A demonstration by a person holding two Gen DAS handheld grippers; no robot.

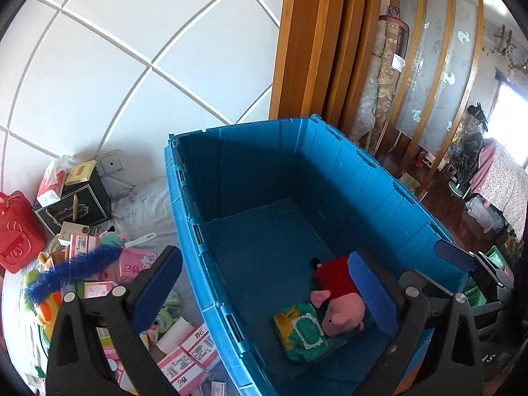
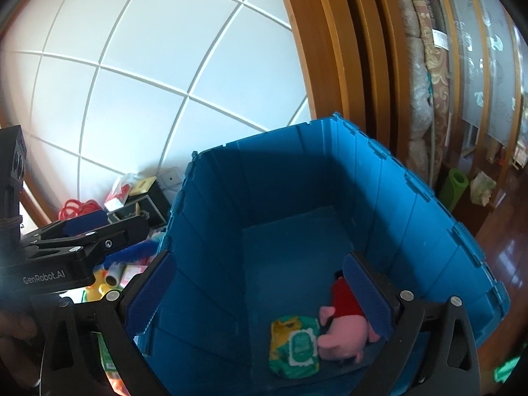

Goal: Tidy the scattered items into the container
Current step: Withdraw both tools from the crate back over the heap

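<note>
Left wrist view: both claws hang released over the blue crate, two items already in it.

Left wrist view shows the left gripper (image 1: 260, 293) spread wide with nothing between its pads, straddling the near wall of the blue crate (image 1: 330, 151); one pink pig plush (image 1: 340, 300) and one green wipes pack (image 1: 302, 335) lie touching on the crate floor at lower centre, while the scattered pile stays at lower left: a blue tinsel strand (image 1: 72, 272), several pink boxes (image 1: 184, 359), one red case (image 1: 16, 231). Best next, I judge, is swinging left and taking one loose piece from the top of the heap. Right wrist view has the right gripper (image 2: 260, 300) equally released above the crate (image 2: 363, 181), over the same plush (image 2: 343, 336) and wipes pack (image 2: 293, 346).
</note>
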